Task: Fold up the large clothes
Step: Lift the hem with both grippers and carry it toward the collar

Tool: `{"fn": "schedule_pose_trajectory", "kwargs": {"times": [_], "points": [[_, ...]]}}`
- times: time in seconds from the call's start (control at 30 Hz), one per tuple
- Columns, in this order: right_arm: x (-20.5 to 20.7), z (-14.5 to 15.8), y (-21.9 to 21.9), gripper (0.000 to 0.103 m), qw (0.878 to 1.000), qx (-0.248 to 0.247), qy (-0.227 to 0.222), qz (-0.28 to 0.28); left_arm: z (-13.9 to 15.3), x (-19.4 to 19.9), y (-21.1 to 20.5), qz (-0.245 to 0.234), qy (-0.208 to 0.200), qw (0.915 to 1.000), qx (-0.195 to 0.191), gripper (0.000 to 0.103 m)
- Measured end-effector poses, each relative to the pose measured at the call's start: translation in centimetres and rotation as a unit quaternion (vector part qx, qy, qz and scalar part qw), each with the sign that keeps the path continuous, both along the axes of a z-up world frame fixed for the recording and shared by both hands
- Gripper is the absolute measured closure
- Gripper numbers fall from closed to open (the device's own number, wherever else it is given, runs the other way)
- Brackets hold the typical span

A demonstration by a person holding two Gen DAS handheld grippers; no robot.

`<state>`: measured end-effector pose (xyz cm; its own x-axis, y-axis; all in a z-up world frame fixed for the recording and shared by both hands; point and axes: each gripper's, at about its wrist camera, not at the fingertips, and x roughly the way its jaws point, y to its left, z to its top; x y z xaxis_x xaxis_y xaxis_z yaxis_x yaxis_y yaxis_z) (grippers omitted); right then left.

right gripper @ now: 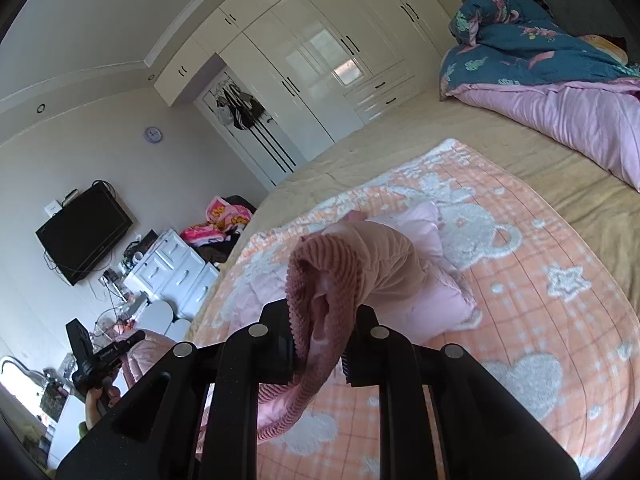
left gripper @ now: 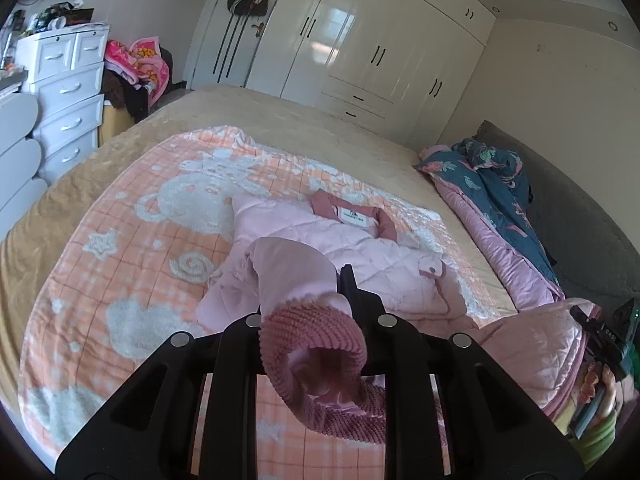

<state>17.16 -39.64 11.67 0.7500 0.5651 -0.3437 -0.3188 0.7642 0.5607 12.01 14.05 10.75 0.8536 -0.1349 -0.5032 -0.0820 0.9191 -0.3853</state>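
A pink quilted jacket (left gripper: pixel 340 256) with dark pink knit collar and cuffs lies on an orange-and-white blanket (left gripper: pixel 120 280) on the bed. My left gripper (left gripper: pixel 316 320) is shut on one sleeve's knit cuff (left gripper: pixel 316 340) and holds it lifted above the jacket. My right gripper (right gripper: pixel 320 340) is shut on the other sleeve's knit cuff (right gripper: pixel 320 280) and holds that sleeve (right gripper: pixel 384 256) raised over the jacket body (right gripper: pixel 440 300). The right gripper also shows at the right edge of the left wrist view (left gripper: pixel 604 340).
A rolled blue and pink quilt (left gripper: pixel 492 200) lies along the bed's far side, also in the right wrist view (right gripper: pixel 560 80). White drawers (left gripper: pixel 68 92) and piled clothes (left gripper: pixel 140 68) stand beside the bed. A white wardrobe (left gripper: pixel 380 48) fills the far wall.
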Motion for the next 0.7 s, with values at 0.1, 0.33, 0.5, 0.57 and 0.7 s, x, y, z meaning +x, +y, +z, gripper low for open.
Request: {"fn": "schedule_pose_trajectory", "kwargs": {"times": [0.1,0.33,0.5,0.57,0.7], "points": [[0.9,0.5,0.6,0.088,1.0,0.015,-0.011,-0.005,0.4,0.6,0.2,0.006,-0.005,1.0,0.003,0.091],[3.2,1.8,1.5,0.088,0.999,0.035,-0.027,-0.015,1.3,2.6,1.2,0.024,-0.014,0.9996,0.004,0.09],[5.0,2.3,1.7,0.088,0.998,0.039,-0.033,-0.026,1.4,4.1,1.8,0.037,-0.02,0.999,0.01,0.09],[5.7,2.3,1.7,0.088,0.998,0.04,-0.034,-0.029,1.4,4.6,1.9,0.042,-0.022,0.9988,0.013,0.09],[7.3,2.1,1.9,0.088,0.998,0.04,-0.033,-0.036,1.1,5.9,2.2,0.05,-0.026,0.9983,0.018,0.09]]}}
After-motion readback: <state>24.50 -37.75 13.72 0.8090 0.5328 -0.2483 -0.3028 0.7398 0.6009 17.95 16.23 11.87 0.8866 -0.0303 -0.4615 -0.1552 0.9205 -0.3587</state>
